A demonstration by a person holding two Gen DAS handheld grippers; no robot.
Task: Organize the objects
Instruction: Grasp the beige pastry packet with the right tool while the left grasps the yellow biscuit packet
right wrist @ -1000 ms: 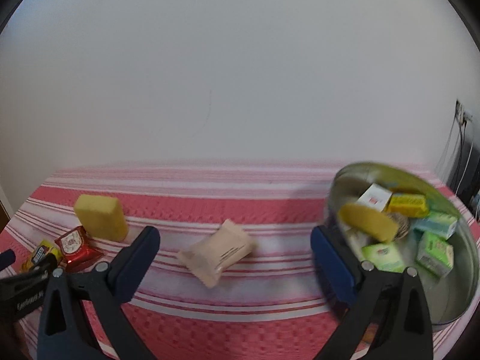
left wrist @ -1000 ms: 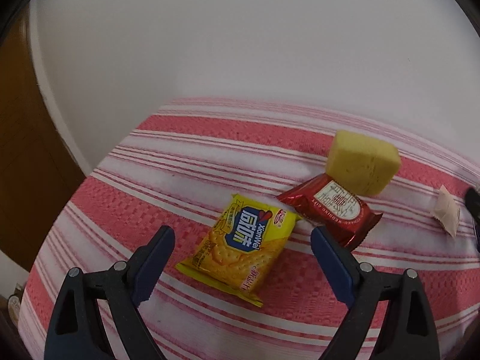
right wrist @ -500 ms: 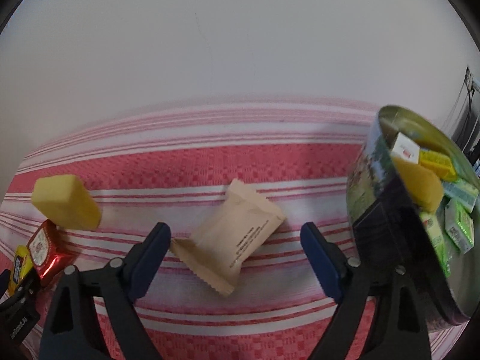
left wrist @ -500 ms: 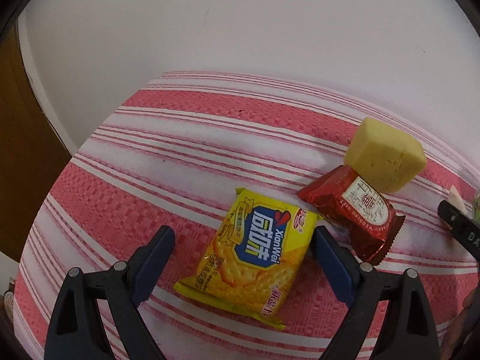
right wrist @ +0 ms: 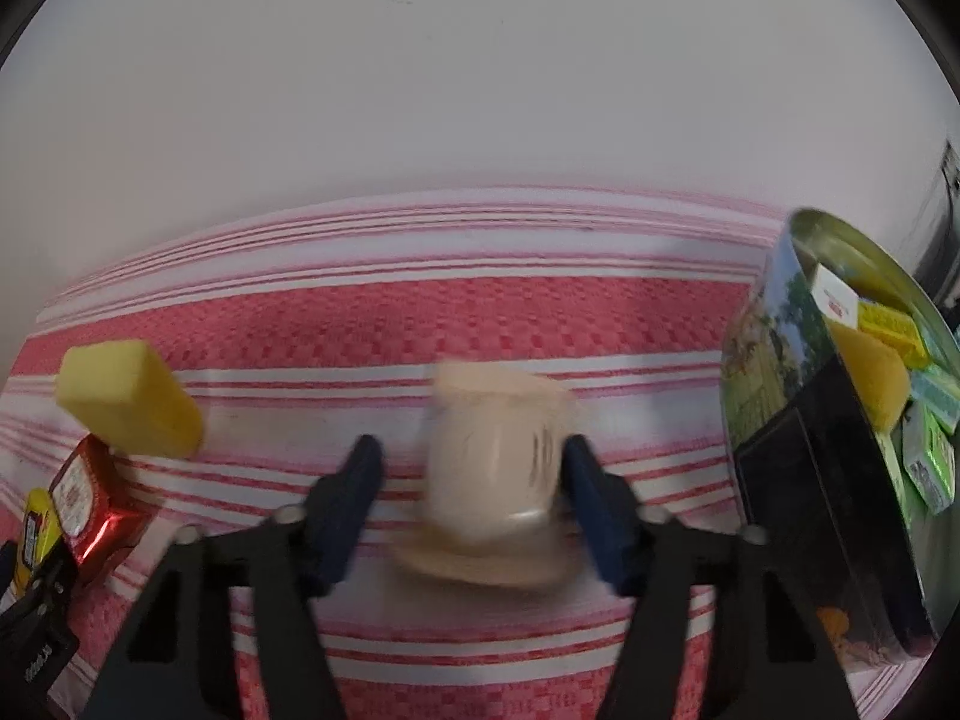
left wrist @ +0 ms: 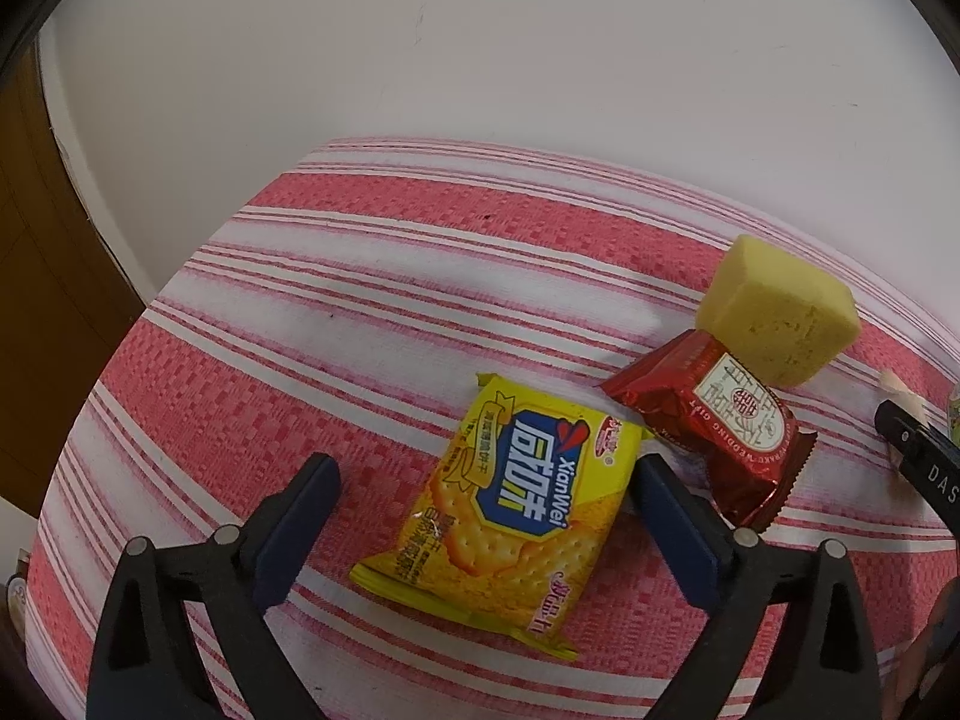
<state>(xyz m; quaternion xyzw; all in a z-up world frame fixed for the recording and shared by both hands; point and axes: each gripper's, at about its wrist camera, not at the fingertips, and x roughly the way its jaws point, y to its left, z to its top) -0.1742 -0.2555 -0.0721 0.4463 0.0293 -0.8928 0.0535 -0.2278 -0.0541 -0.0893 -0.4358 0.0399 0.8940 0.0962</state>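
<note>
The left gripper is spread around the yellow cracker packet on the striped cloth — its right finger touching. The right gripper straddles the blurred beige packet, still parted, likely bound for the tin nearby.

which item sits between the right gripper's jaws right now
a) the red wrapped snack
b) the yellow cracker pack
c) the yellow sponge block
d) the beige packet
d: in the right wrist view the beige packet lies between the open jaws of the right gripper, while the yellow sponge block and red wrapped snack sit off to the left.
</note>
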